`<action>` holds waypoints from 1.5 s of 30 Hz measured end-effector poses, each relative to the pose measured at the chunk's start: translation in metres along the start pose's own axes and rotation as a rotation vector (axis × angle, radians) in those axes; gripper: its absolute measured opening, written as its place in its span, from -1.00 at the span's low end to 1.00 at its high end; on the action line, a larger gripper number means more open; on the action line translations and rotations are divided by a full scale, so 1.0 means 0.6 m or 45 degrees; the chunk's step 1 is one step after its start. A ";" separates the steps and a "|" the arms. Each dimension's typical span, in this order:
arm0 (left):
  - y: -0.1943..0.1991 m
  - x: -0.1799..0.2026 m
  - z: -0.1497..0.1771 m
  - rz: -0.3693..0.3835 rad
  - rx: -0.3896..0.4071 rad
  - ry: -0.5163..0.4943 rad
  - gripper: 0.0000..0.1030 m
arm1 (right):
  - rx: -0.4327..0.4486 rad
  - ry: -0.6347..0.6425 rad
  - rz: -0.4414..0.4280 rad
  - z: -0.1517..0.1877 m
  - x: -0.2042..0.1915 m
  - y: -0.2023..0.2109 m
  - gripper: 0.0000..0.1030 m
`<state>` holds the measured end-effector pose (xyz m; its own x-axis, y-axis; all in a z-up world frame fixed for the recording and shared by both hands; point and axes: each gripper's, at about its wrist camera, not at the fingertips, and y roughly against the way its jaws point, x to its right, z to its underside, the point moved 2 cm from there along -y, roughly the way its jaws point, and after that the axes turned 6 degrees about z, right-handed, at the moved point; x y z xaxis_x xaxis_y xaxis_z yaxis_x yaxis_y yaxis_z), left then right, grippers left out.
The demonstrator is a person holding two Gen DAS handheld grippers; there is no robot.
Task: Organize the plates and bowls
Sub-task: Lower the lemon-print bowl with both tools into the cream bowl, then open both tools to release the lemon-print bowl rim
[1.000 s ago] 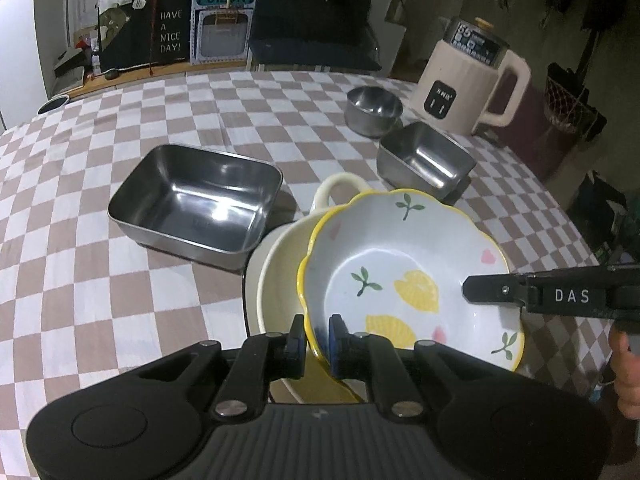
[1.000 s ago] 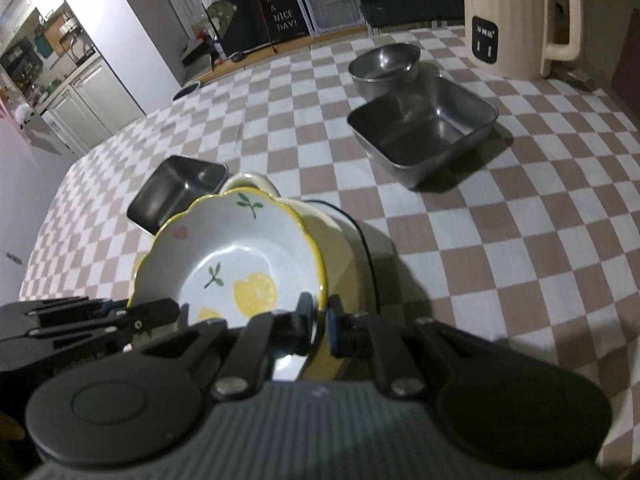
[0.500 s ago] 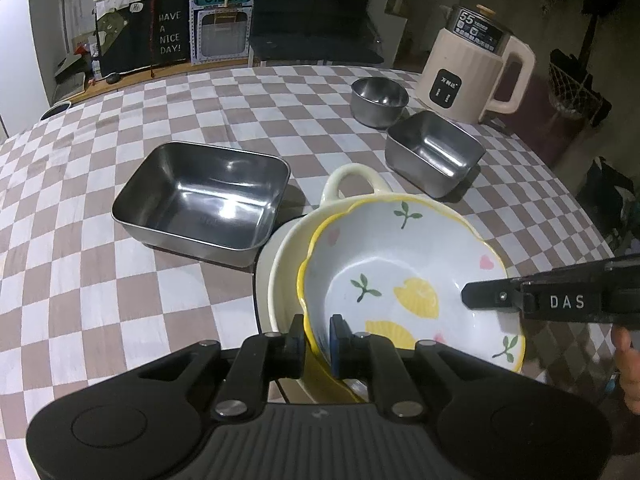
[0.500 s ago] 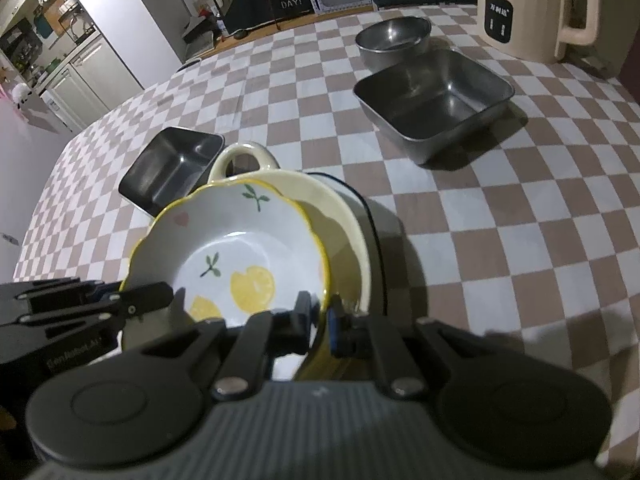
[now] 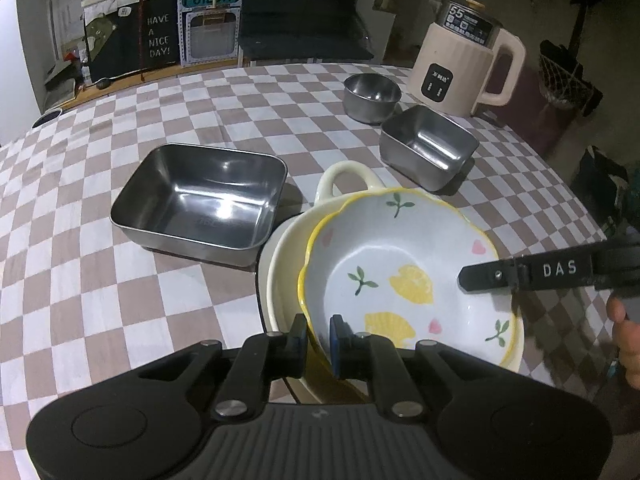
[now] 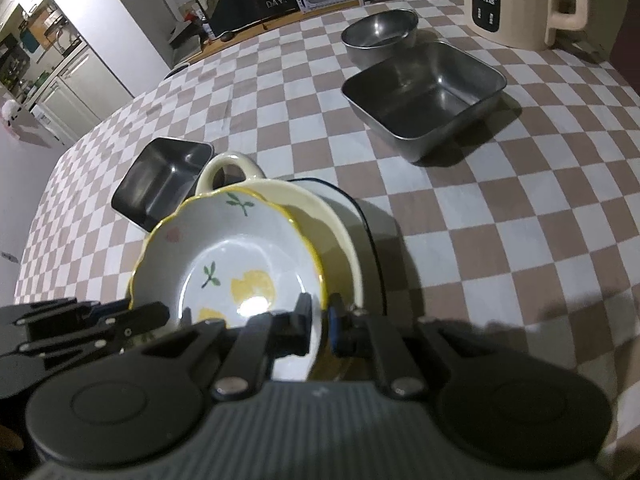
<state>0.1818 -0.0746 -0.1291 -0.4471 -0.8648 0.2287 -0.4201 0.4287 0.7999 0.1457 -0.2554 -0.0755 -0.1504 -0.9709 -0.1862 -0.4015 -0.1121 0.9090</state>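
Both grippers pinch the lemon bowl [image 5: 404, 264] by its rim: the left gripper [image 5: 318, 338] at the bowl's 6 o'clock in its own view, the right gripper [image 6: 319, 328] likewise in its own. The bowl sits tilted in the cream dish [image 5: 288, 240], at the table's [image 5: 120, 300] near edge. The stacking step looks nearly done. Next comes settling the bowl level, then letting go. Steel pans wait at 10 and 1 o'clock.
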 end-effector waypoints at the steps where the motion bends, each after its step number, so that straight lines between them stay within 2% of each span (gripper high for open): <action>1: 0.000 0.000 0.000 0.002 0.001 0.001 -0.75 | 0.002 0.002 0.004 0.000 0.000 0.000 -0.75; 7: 0.007 -0.005 0.000 0.010 0.006 0.015 -0.75 | 0.000 -0.008 -0.002 0.003 0.001 0.001 -0.75; 15: 0.028 -0.011 -0.006 0.011 0.049 0.017 -0.75 | -0.062 -0.028 -0.032 0.002 0.004 0.002 -0.75; 21: 0.036 -0.012 -0.001 0.029 0.056 0.012 -0.75 | -0.081 -0.033 -0.014 0.004 0.000 0.004 -0.76; 26: 0.043 -0.015 0.000 0.034 0.073 0.010 -0.75 | -0.073 -0.038 -0.031 0.001 0.000 0.023 -0.50; 29: 0.047 -0.018 0.001 0.025 0.077 0.015 -0.72 | -0.038 -0.028 -0.038 -0.002 0.000 0.031 -0.44; 32: 0.048 -0.019 0.001 0.026 0.078 0.018 -0.61 | -0.035 -0.021 -0.038 -0.001 -0.001 0.032 -0.41; 45: 0.046 -0.013 0.000 0.029 0.068 0.005 -0.57 | -0.029 0.016 -0.045 0.000 -0.002 0.033 -0.36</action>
<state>0.1736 -0.0561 -0.1087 -0.4541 -0.8556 0.2487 -0.4515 0.4616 0.7636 0.1379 -0.2561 -0.0573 -0.1254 -0.9688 -0.2137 -0.3854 -0.1509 0.9103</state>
